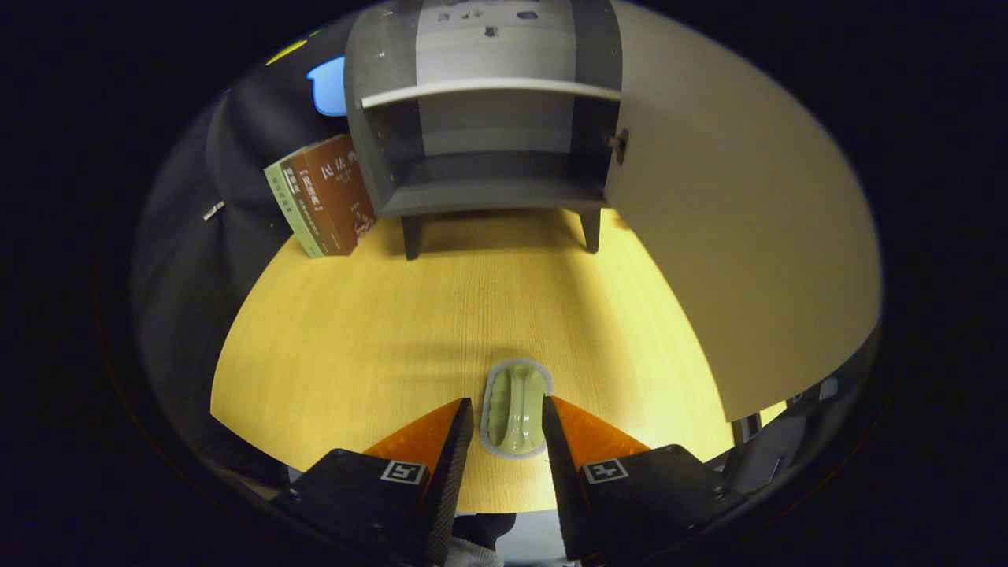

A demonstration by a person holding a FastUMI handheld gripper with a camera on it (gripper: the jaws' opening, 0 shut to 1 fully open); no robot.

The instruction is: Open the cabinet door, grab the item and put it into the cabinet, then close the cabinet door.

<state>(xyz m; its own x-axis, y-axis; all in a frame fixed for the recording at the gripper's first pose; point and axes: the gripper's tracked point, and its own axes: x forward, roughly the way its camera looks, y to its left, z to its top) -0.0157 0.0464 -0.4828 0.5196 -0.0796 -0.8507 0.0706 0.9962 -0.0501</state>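
Gripper view.

Item 1: my gripper (pixel 508 417), fingers spread to either side of the item, close to its flanks; whether they press on it I cannot tell.

Item 2: the item (pixel 516 408), a pale green oblong piece with a grey rim, lying flat on the table (pixel 354 354) between my fingertips.

Item 3: cabinet (pixel 484 134), grey, on short legs, standing at the table's far side, well beyond the fingers. One shelf inside; both compartments bare.

Item 4: door (pixel 732 236), swung wide open to the cabinet's right.

Item 5: books (pixel 323 197), leaning against the cabinet's left side.
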